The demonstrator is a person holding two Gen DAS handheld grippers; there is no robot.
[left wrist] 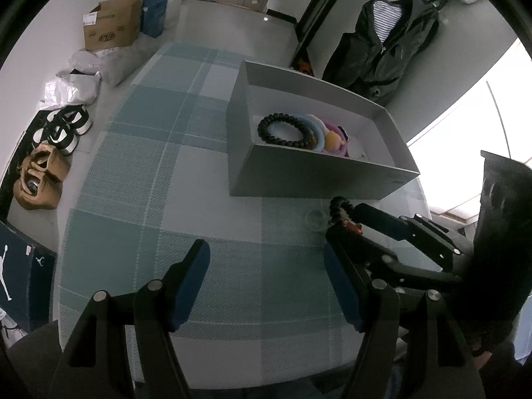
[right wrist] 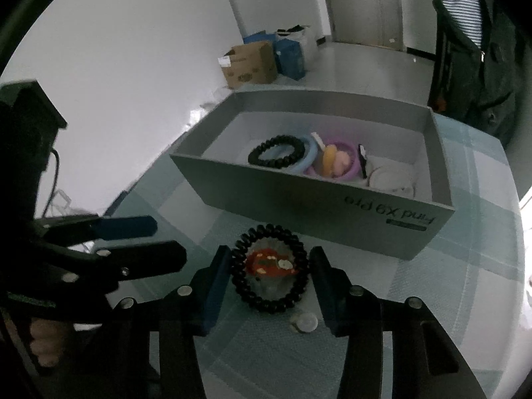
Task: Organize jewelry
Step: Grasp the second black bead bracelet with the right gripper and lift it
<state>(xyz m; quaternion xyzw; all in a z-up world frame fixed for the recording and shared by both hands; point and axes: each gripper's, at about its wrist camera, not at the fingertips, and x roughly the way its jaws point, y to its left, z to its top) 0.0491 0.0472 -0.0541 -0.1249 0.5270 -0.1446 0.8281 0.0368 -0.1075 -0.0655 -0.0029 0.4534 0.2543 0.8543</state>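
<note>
**Tongs, two pairs; beaded bracelet on table**

Right gripper (right wrist: pixel 269 279): jaws set either side of a black beaded bracelet (right wrist: pixel 270 271) with a red charm; pads at its outer edges, though whether they press it cannot be told. Bracelet lies on the checked tablecloth (left wrist: pixel 139 219), just in front of the grey box (right wrist: pixel 316 199).

Left gripper (left wrist: pixel 266 282): released, nothing between its fingers.

Box contents: second black bead bracelet (left wrist: pixel 286 131), blue ring (left wrist: pixel 317 133), pink and yellow pieces.

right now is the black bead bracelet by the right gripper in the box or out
Out: the black bead bracelet lies on the table in front of the grey box, between the right gripper's fingers.
</note>
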